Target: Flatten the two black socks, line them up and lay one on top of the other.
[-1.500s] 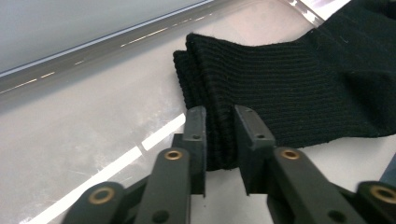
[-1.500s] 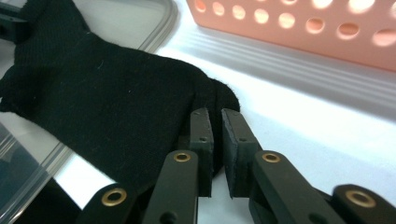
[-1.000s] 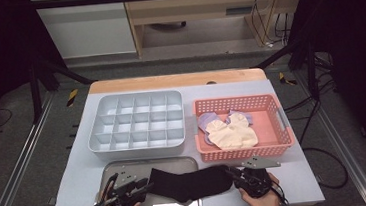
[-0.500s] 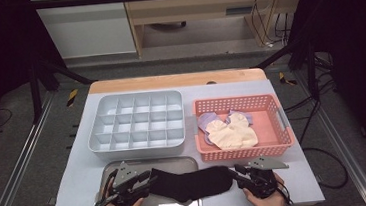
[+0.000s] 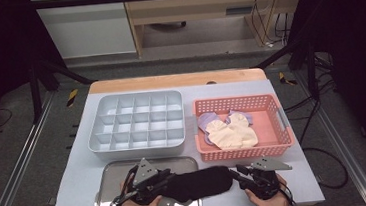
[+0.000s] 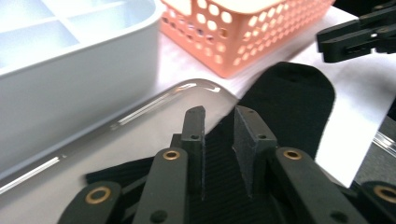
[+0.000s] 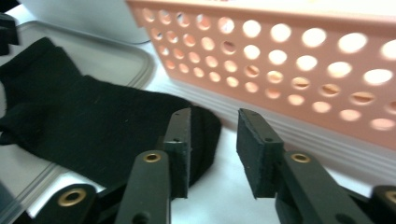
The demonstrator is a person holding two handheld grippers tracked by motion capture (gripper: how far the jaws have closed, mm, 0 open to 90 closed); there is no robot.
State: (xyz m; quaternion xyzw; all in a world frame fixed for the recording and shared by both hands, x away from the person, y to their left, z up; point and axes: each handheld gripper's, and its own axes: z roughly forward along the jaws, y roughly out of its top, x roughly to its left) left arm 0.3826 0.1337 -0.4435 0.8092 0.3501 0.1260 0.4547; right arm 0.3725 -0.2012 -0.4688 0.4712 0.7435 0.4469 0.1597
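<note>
— Where is the black sock [image 5: 199, 183]?

— Flat at the near edge of the table, one end on the clear tray [image 5: 108, 176], the other on the white mat just in front of the pink basket [image 5: 276, 119].

— And the left gripper [image 6: 219, 122]?

— Its jaws stand slightly apart over the sock's ribbed end, nothing pinched between them.

— The right gripper [image 7: 214, 126]?

— Jaws apart as well, at the sock's rounded end, beside the basket wall.

— Anything else?

— A grey divided organiser [image 5: 136, 123] sits left of the basket, which holds cream and lilac socks [image 5: 229, 131].
</note>
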